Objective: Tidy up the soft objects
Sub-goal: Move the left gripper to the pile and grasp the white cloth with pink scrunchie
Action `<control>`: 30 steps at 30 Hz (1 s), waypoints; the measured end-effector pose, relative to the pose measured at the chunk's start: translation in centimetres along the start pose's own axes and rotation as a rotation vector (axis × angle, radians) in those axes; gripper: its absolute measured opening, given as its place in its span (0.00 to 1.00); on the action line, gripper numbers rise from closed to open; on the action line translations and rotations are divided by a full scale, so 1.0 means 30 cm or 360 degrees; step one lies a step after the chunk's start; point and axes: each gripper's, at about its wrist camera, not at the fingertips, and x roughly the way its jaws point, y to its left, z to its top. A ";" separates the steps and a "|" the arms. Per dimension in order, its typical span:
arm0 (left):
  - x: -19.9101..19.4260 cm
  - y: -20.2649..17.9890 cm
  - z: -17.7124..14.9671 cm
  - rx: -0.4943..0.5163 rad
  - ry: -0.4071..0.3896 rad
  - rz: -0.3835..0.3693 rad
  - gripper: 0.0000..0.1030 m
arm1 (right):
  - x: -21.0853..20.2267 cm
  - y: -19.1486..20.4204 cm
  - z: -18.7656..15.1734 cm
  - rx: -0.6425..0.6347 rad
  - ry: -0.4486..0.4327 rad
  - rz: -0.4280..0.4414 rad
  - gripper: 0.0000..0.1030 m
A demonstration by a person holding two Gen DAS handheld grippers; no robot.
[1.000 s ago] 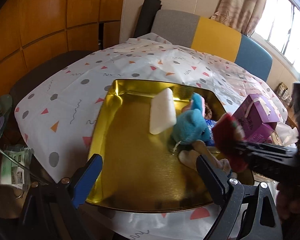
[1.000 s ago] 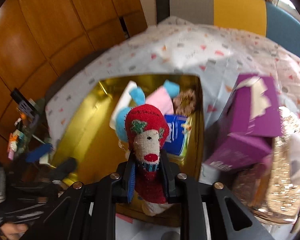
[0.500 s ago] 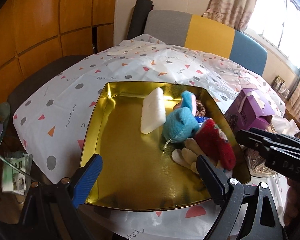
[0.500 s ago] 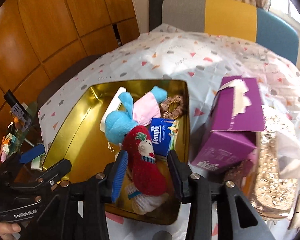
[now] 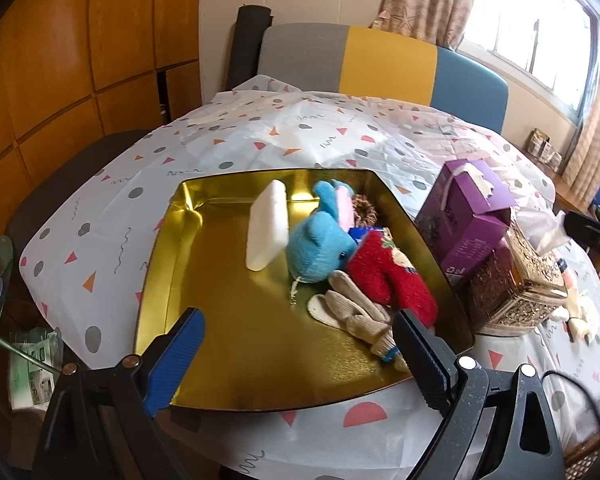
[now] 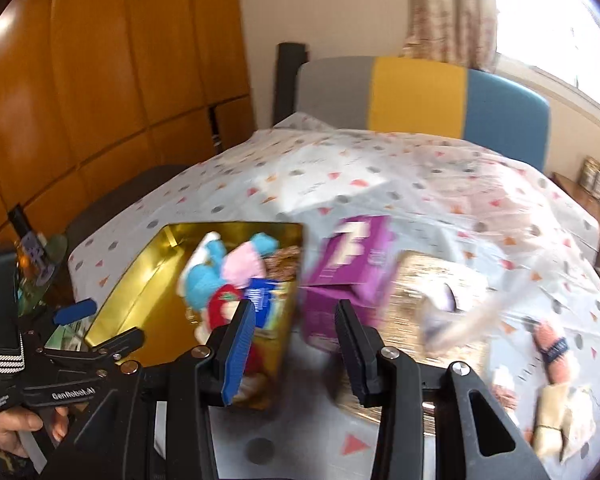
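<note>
Lying released in gold tray point(image 5: 168, 248), red sock doll point(image 5: 392, 280), right tongs point(image 6: 296, 340) opened, withdrawn

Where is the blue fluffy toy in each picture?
Left wrist view: the blue plush toy lies middle-right in the gold tray, beside the white sponge.
Right wrist view: the blue plush toy is left of centre, blurred, in the gold tray.
Shared landmark: the purple tissue box right of the tray.
</note>
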 end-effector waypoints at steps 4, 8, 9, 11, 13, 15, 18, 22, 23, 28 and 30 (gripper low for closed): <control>-0.003 -0.045 -0.007 0.0066 0.0003 -0.0031 0.93 | -0.058 -0.176 -0.054 0.0142 0.0010 -0.0151 0.41; -0.010 -0.090 -0.006 0.0122 0.0004 -0.0086 0.93 | -0.067 -0.392 -0.144 0.0339 0.0121 -0.0345 0.41; -0.008 -0.104 -0.003 0.0131 0.0013 -0.0108 0.93 | -0.064 -0.444 -0.165 0.0391 0.0154 -0.0394 0.41; -0.008 -0.129 0.001 0.0151 0.0019 -0.0138 0.93 | -0.050 -0.559 -0.206 0.0519 0.0226 -0.0483 0.41; -0.012 -0.158 0.004 0.0178 0.0019 -0.0158 0.93 | -0.028 -0.651 -0.235 0.0627 0.0293 -0.0522 0.43; -0.016 -0.189 0.010 0.0213 0.0020 -0.0177 0.93 | 0.001 -0.715 -0.257 0.0678 0.0345 -0.0522 0.46; -0.027 -0.232 0.016 0.0261 0.0014 -0.0224 0.93 | 0.057 -0.757 -0.271 0.0721 0.0416 -0.0447 0.48; -0.049 -0.295 0.022 0.0332 0.0002 -0.0300 0.93 | 0.140 -0.735 -0.285 0.0712 0.0490 -0.0283 0.52; -0.055 -0.316 0.023 0.0360 0.0001 -0.0328 0.93 | 0.163 -0.730 -0.292 0.0699 0.0515 -0.0276 0.54; -0.085 -0.413 0.029 0.0506 -0.0013 -0.0435 0.93 | 0.174 -0.754 -0.329 0.0675 0.0546 -0.0440 0.54; -0.102 -0.467 0.035 0.0572 -0.0024 -0.0487 0.93 | 0.121 -0.787 -0.323 0.0786 0.0425 -0.0392 0.54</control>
